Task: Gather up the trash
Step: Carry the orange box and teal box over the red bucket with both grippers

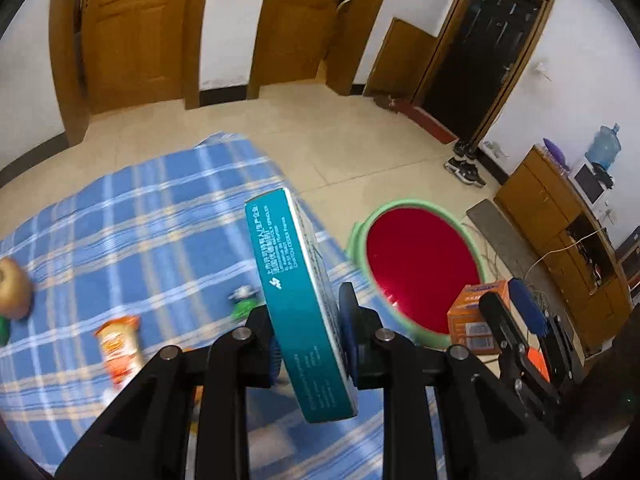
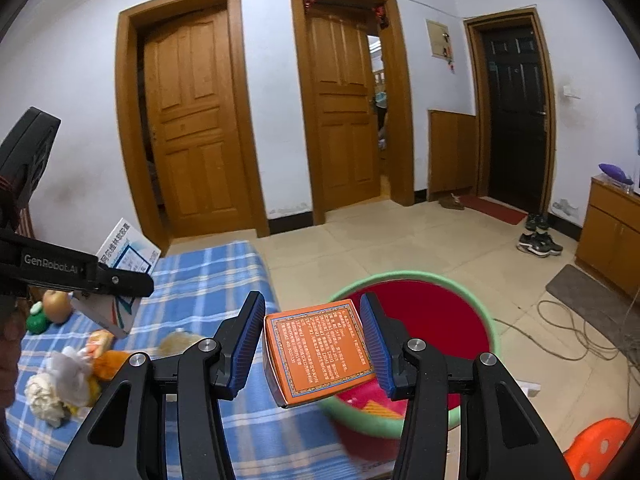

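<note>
The left tool [image 1: 310, 344] pinches a teal carton [image 1: 298, 300] at lower centre, while the right tool [image 2: 312, 344] clamps an orange box [image 2: 320, 354] over the green-rimmed red bin [image 2: 472, 304] beside the checked bench [image 2: 208, 276].

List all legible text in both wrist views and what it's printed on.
"GenRobot.AI": on the left tongs' black body, seen in the right wrist view.
Teal box edge: white print, too blurred to read.
Same box's white face: large Chinese characters, not clearly readable.
Orange box in the right tongs: dense Chinese print, too small.
Snack packet: blurred.
</note>
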